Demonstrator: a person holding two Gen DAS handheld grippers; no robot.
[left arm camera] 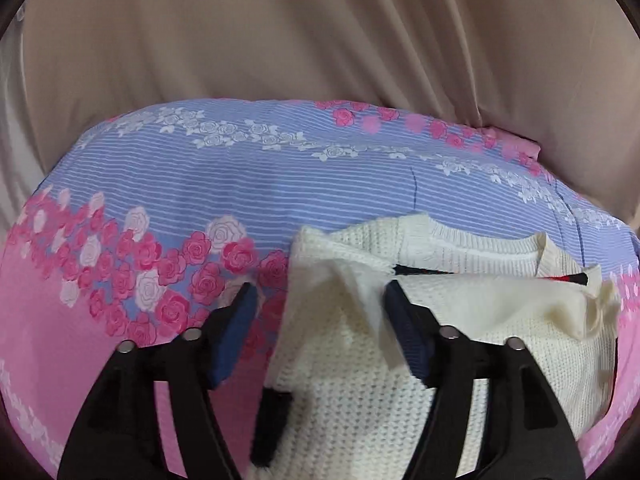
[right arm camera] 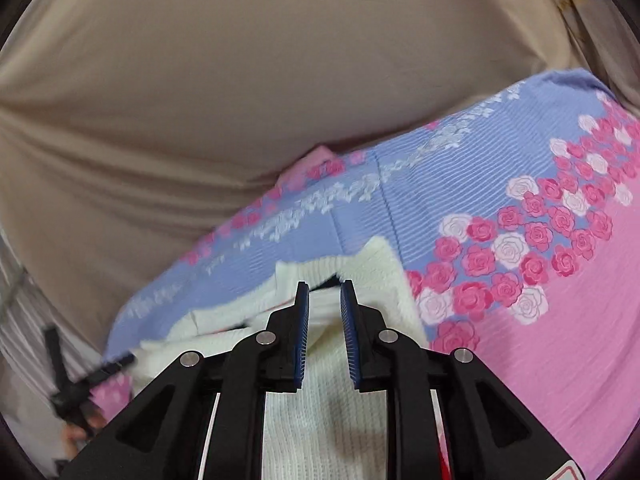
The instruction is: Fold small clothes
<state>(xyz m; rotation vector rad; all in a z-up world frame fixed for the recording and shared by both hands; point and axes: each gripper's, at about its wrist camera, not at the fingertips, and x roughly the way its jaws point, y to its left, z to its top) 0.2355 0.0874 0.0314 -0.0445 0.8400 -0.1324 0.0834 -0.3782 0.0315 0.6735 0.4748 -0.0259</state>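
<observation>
A cream knitted sweater [left arm camera: 352, 392] with a dark and red pattern near its ribbed collar lies partly folded on a flowered bedcover [left arm camera: 224, 184]. My left gripper [left arm camera: 320, 291] is wide open just above the sweater's left part. A loose fold of the knit rises between its blue pads and brushes the right pad [left arm camera: 404, 328]. In the right wrist view, my right gripper [right arm camera: 324, 286] hovers over the same sweater [right arm camera: 384, 276], its pads a narrow gap apart. White knit shows through the gap and the pads do not press on it.
The bedcover [right arm camera: 540, 340] is blue-striped with pink and white roses and a pink border. Beige draped cloth [left arm camera: 280, 40] rises behind the bed. A black stand-like object [right arm camera: 64, 380] sits off the bed's edge at the lower left of the right wrist view.
</observation>
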